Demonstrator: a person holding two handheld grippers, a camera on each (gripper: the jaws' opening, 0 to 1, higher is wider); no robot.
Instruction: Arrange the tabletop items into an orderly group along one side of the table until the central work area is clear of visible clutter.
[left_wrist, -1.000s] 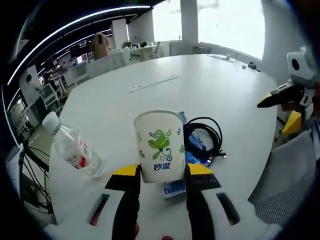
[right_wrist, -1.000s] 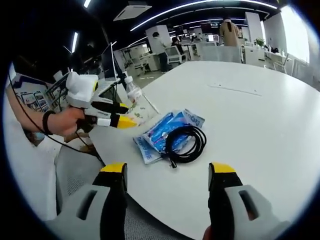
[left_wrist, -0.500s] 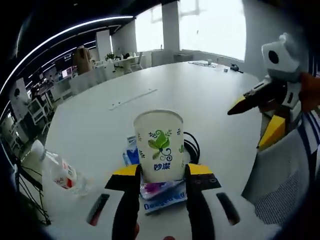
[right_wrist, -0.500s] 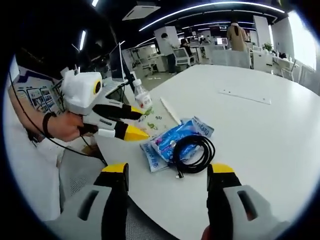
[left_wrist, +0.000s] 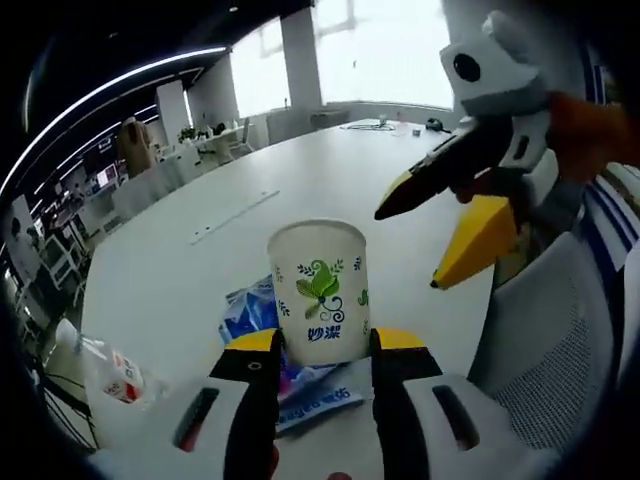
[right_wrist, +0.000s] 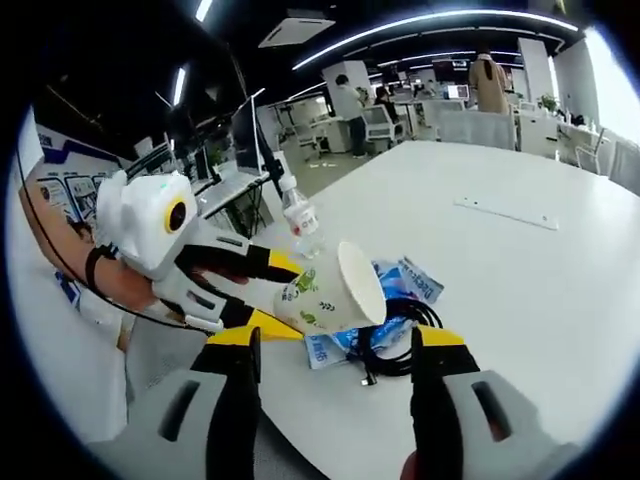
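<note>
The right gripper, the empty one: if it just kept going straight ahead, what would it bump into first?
Probably the paper cup held in the left gripper, which sits right between the right gripper's open jaws. The black cable and blue packets look farther on, though depth is unclear.

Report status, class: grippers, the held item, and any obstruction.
Left gripper shut on paper cup, held tilted above the table edge. Right gripper open, empty. Blue packet and black cable lie beneath; water bottle beyond.

One paper cup (left_wrist: 318, 290), one water bottle (right_wrist: 299, 217), one coiled black cable (right_wrist: 392, 345) and two blue packets (right_wrist: 405, 283) on one white desk (right_wrist: 520, 280)
</note>
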